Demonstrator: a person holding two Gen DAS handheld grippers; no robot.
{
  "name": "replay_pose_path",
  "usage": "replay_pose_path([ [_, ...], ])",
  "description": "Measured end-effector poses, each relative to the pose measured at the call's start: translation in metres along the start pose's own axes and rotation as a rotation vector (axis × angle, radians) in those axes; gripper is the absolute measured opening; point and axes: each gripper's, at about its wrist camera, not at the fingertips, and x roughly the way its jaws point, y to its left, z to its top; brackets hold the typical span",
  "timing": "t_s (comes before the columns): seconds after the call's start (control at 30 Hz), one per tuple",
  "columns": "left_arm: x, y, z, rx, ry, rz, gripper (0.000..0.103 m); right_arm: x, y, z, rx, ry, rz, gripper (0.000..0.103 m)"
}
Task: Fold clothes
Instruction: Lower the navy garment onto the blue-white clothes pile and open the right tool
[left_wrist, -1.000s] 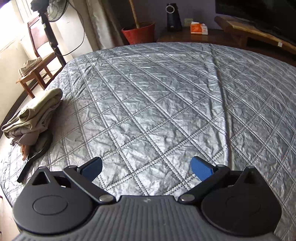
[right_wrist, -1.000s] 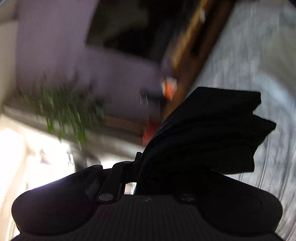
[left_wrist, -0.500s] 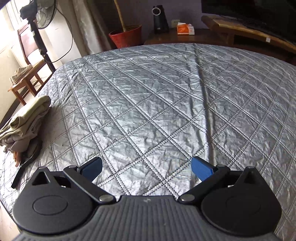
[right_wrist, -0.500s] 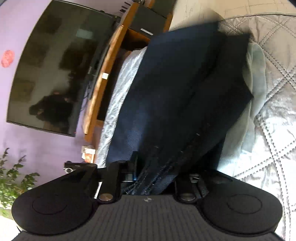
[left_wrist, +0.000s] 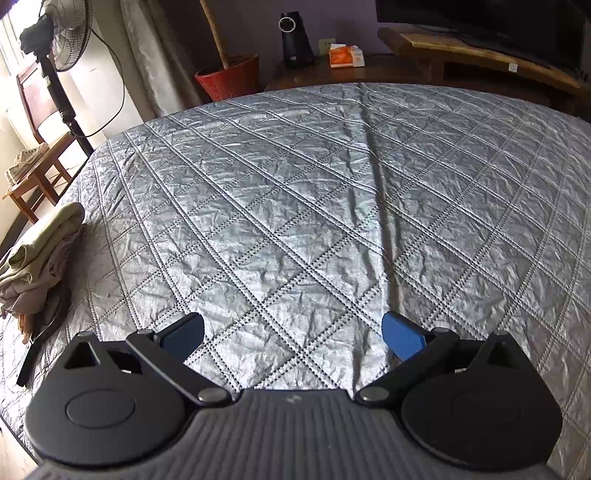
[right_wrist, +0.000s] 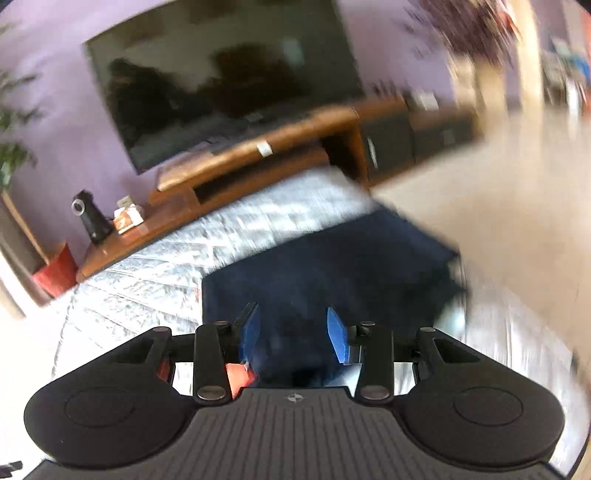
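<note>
1. Blue pads of the right gripper (right_wrist: 293, 334) stand apart, gripping nothing; the dark navy garment (right_wrist: 332, 273) lies just beyond and between them. Blur hides whether a pad touches the cloth.
2. Garment position: spread flat on the grey quilt (right_wrist: 155, 280), toward the bed's right edge, its far corner near the floor side. No fold is visible in it.
3. Left gripper (left_wrist: 293, 334): jaws wide apart and empty, held low over the near part of the quilt (left_wrist: 295, 206), pointing toward the far edge. The navy garment does not appear in this view.
4. Pose: the left gripper is level and steady. The right gripper is tilted, so the TV (right_wrist: 221, 92) and wooden stand (right_wrist: 258, 147) slant across its view; heavy blur suggests it is moving.
5. Progress: a stack of folded beige clothes (left_wrist: 40, 251) sits at the left edge of the bed, judged finished. The navy garment is laid out but apparently unfolded, so its folding remains.
6. Background: red pot (left_wrist: 229, 75) and fan (left_wrist: 62, 40) stand beyond the far left of the bed.
</note>
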Motion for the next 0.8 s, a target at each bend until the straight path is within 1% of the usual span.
replay_pose_path([
  [0.03, 0.0, -0.001, 0.0, 0.005, 0.001, -0.006, 0.102, 0.007, 0.009, 0.005, -0.05, -0.01, -0.014, 0.048],
  [0.1, -0.002, -0.004, -0.002, 0.016, 0.004, -0.022, 0.102, 0.024, 0.019, 0.006, -0.122, 0.019, -0.039, 0.047],
  [0.17, -0.004, -0.005, -0.004, 0.027, 0.003, -0.038, 0.102, 0.062, 0.017, 0.001, -0.108, 0.191, -0.055, 0.048],
  [0.23, -0.008, -0.007, -0.006, 0.04, 0.001, -0.051, 0.102, 0.07, 0.005, -0.001, -0.027, 0.222, -0.047, 0.048],
  [0.27, -0.01, -0.007, -0.008, 0.047, 0.002, -0.056, 0.102, 0.067, 0.004, 0.002, -0.015, 0.225, -0.05, 0.05],
  [0.33, -0.014, -0.009, -0.011, 0.06, 0.008, -0.068, 0.102, 0.052, 0.006, 0.004, -0.048, 0.236, -0.037, 0.051],
  [0.4, -0.02, -0.01, -0.014, 0.067, 0.023, -0.085, 0.102, 0.032, 0.01, 0.006, -0.084, 0.244, -0.025, 0.057],
  [0.47, -0.03, -0.012, -0.017, 0.058, 0.04, -0.11, 0.102, 0.006, 0.011, 0.004, -0.104, 0.266, -0.019, 0.079],
  [0.5, -0.037, -0.012, -0.017, 0.047, 0.043, -0.127, 0.102, -0.007, 0.01, 0.001, -0.106, 0.285, -0.02, 0.081],
  [0.53, -0.046, -0.013, -0.018, 0.033, 0.041, -0.146, 0.102, -0.026, 0.01, -0.006, -0.122, 0.274, -0.036, 0.079],
  [0.57, -0.057, -0.014, -0.02, 0.018, 0.036, -0.161, 0.102, -0.044, 0.01, -0.014, -0.138, 0.262, -0.052, 0.079],
  [0.6, -0.068, -0.016, -0.021, 0.005, 0.029, -0.172, 0.102, -0.063, 0.011, -0.019, -0.155, 0.226, -0.093, 0.08],
  [0.67, -0.093, -0.023, -0.026, 0.001, 0.012, -0.185, 0.102, -0.09, 0.006, -0.032, -0.147, 0.177, -0.119, 0.08],
  [0.7, -0.107, -0.028, -0.029, 0.008, -0.001, -0.192, 0.102, -0.105, 0.002, -0.034, -0.117, 0.171, -0.094, 0.081],
  [0.73, -0.121, -0.034, -0.032, 0.019, -0.016, -0.199, 0.102, -0.12, -0.002, -0.035, -0.087, 0.166, -0.069, 0.087],
  [0.77, -0.135, -0.04, -0.036, 0.032, -0.031, -0.206, 0.102, -0.129, -0.004, -0.035, -0.079, 0.167, -0.081, 0.089],
  [0.8, -0.149, -0.047, -0.04, 0.044, -0.045, -0.212, 0.102, -0.139, -0.003, -0.035, -0.094, 0.165, -0.139, 0.089],
])
